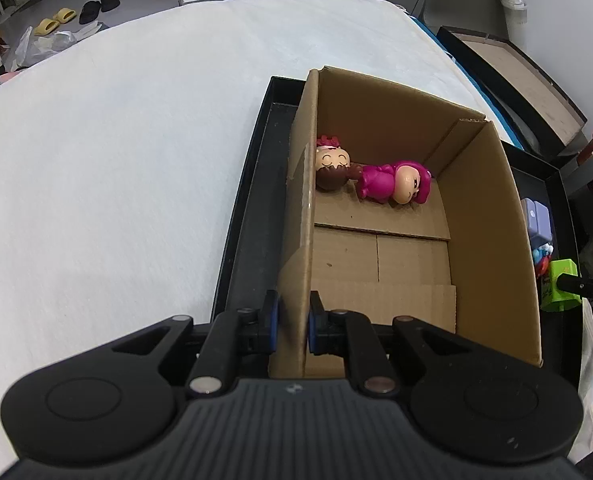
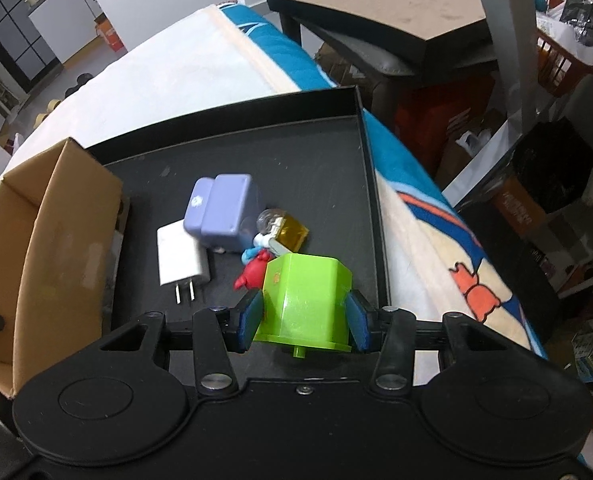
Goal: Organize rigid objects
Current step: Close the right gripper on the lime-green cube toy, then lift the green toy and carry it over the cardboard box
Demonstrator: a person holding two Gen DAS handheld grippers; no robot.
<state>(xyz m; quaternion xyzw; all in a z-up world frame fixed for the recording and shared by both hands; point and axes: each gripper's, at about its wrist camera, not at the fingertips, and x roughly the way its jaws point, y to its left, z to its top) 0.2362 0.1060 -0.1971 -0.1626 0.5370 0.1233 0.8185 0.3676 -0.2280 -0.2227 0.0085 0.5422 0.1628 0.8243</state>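
Cardboard box (image 1: 484, 208) wall sits pinched in your left hand-held gripper (image 1: 293, 322). Your right hand-held gripper (image 2: 302, 320) clamps the green block (image 2: 306, 300); ahead of it lies a white charger (image 2: 180, 258).

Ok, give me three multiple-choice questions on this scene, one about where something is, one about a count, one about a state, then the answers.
1. Where does the white charger lie?
A. inside the cardboard box
B. on the black tray
C. on the white bedding

2. How many dolls lie in the cardboard box?
A. none
B. two
C. four

3. What is the right gripper doing?
A. shut on the green block
B. open over the charger
C. shut on the purple case

Answers:
1. B, the charger rests on the black tray floor next to the purple case.
2. B, a brown-haired doll and a pink doll lie at the far end.
3. A, its blue fingers press both sides of the green block, while the left gripper clamps the box wall.
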